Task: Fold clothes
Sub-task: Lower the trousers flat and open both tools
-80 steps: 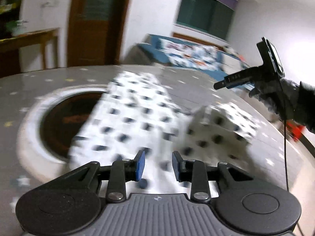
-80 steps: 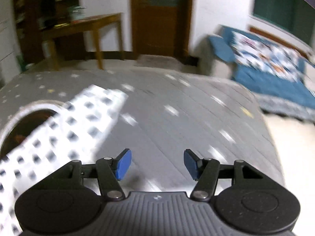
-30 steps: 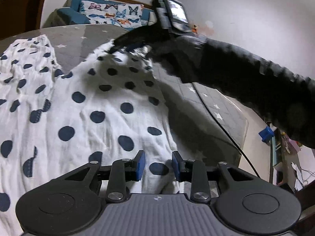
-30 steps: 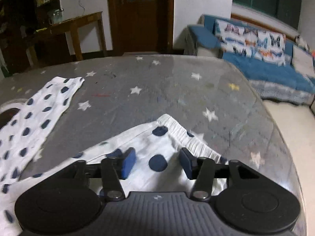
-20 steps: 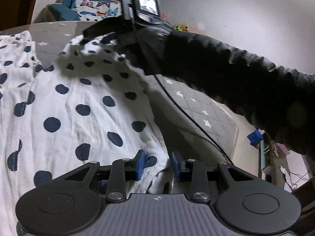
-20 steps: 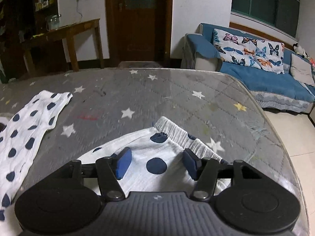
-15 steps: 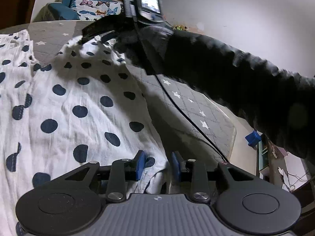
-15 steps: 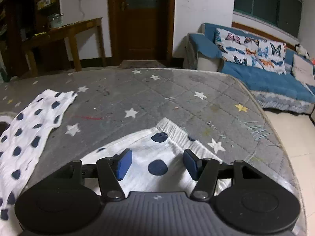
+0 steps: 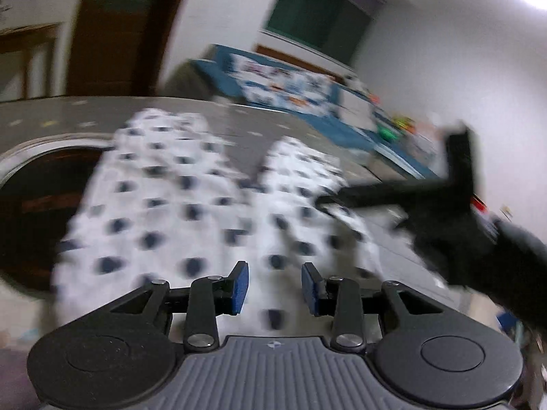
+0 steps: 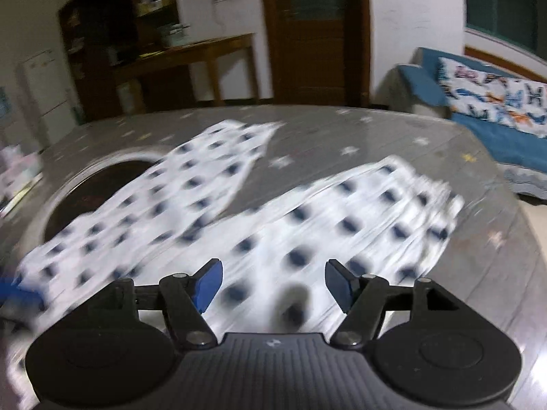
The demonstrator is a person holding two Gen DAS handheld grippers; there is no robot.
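White trousers with dark blue dots (image 9: 191, 205) lie spread on the grey star-patterned table (image 9: 41, 116), their two legs pointing away. They also show in the right wrist view (image 10: 307, 225). My left gripper (image 9: 274, 286) is open and empty above the near end of the cloth. My right gripper (image 10: 273, 282) is open and empty above the waist part; it also shows at the right of the left wrist view (image 9: 376, 195), held by a black-gloved hand. Both views are motion-blurred.
A round dark opening with a pale rim (image 9: 37, 198) lies in the table, partly under the left trouser leg; it also shows in the right wrist view (image 10: 102, 177). A blue sofa (image 10: 495, 109), wooden side table (image 10: 191, 54) and door (image 10: 314, 30) stand behind. The table edge (image 10: 526, 256) is at right.
Both grippers have pulled back and up from the cloth edge. The trousers now lie flatter and wider, both legs in view. The left view has swung from the right side toward the door.
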